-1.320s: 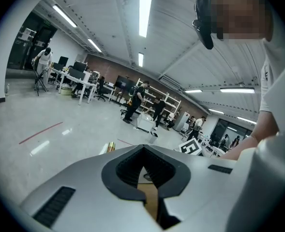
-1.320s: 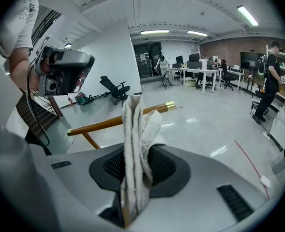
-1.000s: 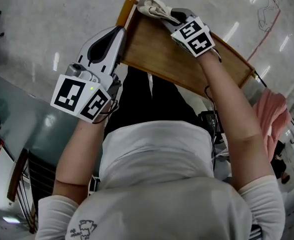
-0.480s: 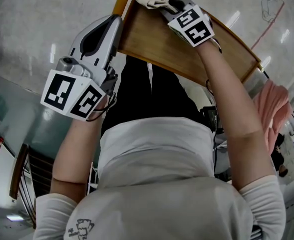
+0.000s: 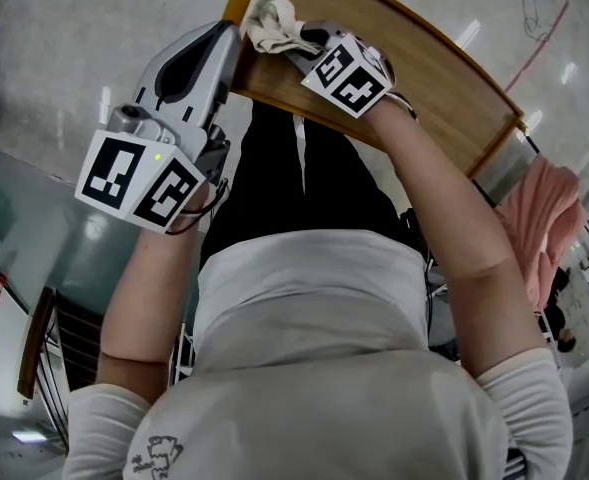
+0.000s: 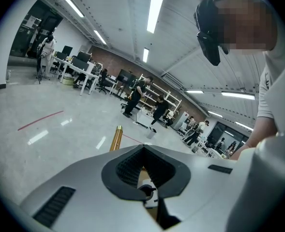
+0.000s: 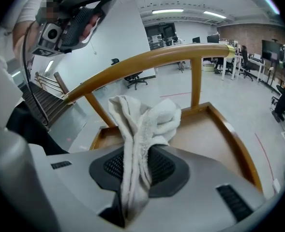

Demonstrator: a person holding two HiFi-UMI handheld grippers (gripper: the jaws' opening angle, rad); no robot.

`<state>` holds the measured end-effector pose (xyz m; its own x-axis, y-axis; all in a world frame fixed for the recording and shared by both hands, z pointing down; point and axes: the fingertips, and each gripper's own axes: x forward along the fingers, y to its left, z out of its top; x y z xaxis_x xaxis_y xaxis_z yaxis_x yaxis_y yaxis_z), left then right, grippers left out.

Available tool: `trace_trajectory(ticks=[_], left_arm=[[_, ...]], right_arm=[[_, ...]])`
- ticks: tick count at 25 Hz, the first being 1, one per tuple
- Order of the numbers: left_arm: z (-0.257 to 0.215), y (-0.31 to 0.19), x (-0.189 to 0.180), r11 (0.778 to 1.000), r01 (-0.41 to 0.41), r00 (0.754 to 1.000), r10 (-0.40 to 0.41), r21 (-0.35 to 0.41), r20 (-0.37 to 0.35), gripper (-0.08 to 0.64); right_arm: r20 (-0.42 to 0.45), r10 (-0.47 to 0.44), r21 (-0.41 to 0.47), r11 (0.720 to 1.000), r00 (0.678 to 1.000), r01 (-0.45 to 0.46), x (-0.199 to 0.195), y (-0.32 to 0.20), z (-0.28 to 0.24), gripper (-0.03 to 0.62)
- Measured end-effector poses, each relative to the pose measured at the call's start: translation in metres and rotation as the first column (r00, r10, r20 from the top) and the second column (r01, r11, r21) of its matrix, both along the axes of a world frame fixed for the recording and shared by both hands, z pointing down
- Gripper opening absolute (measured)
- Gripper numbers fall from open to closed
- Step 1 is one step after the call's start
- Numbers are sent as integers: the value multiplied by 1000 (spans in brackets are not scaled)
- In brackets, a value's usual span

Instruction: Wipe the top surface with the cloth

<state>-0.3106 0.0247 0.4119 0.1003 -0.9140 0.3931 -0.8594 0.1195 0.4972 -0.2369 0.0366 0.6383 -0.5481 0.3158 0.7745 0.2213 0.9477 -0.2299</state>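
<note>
While the person leans over the work, the left gripper [image 5: 229, 48] hangs out at the left, its white body angled up toward the corner of the wood and its marker cube [image 5: 139, 180] facing back toward the person's arm. From its own view its two jaws [image 6: 143, 149] are brought fully together with nothing between them, and a round wooden post [image 6: 115, 138] stands just past their tips; whether the gripper touches the wood I cannot tell. Just to the right of that, the cloth [image 5: 271, 20], a pale crumpled towel, sits at the left corner of the wooden top surface [image 5: 404, 78], close by the post. The right gripper [image 5: 299, 40] has it: its jaws [image 7: 137, 153] are clamped tight on a twisted strip of the cloth [image 7: 147, 124], with the rest bunched out ahead of the tips over the corner of the board. Beyond the bundle a curved rail [image 7: 147, 62] arches across, and a raised rim [image 7: 236, 141] runs along the board's right side. Farther right, off the wood, some pink fabric [image 5: 546, 223] hangs.
</note>
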Motion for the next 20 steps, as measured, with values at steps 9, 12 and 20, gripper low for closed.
trace_trajectory(ticks=[9, 12, 20], left_arm=[[-3, 17, 3, 1000, 23, 1000, -23, -6, 1, 8], [-1, 19, 6, 1000, 24, 1000, -24, -10, 0, 8], [-4, 9, 14, 1000, -4, 1000, 4, -10, 2, 8]], right_arm=[[-23, -139, -85, 987, 990, 137, 17, 89, 3, 89], [-36, -166, -104, 981, 985, 161, 24, 106, 6, 89], [-48, -163, -127, 980, 985, 156, 40, 106, 9, 89]])
